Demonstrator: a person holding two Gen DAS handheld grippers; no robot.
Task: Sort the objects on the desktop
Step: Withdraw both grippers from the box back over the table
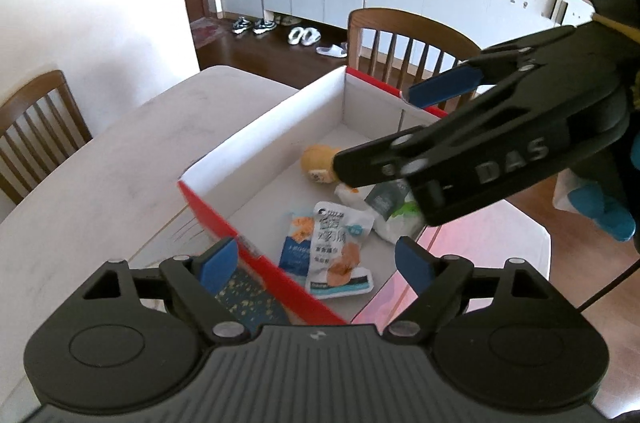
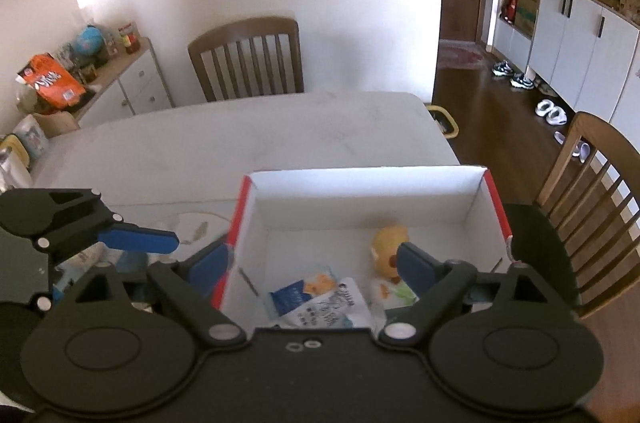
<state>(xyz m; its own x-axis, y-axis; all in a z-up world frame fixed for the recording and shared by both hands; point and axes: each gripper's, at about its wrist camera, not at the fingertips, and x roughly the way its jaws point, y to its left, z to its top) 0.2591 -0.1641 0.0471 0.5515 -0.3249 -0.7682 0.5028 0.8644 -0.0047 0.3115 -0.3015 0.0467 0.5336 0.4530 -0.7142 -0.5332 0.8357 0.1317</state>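
A red cardboard box with a white inside [image 1: 264,127] [image 2: 360,199] stands on the pale table. In it lie two snack packets [image 1: 340,251] [image 2: 316,299], a yellow-headed soft toy [image 1: 320,163] [image 2: 388,251] and a white-green pouch [image 1: 392,211]. My left gripper [image 1: 316,263] is open and empty over the box's near corner. My right gripper [image 2: 312,267] is open and empty above the box; in the left wrist view it reaches in from the right [image 1: 384,135].
Wooden chairs stand at the table's far side [image 1: 404,43] and left end [image 2: 248,59]. A patterned mat [image 1: 248,303] lies under the box's near edge. A blue-white object [image 1: 596,203] lies right of the box. A sideboard with clutter [image 2: 100,75] stands at the left.
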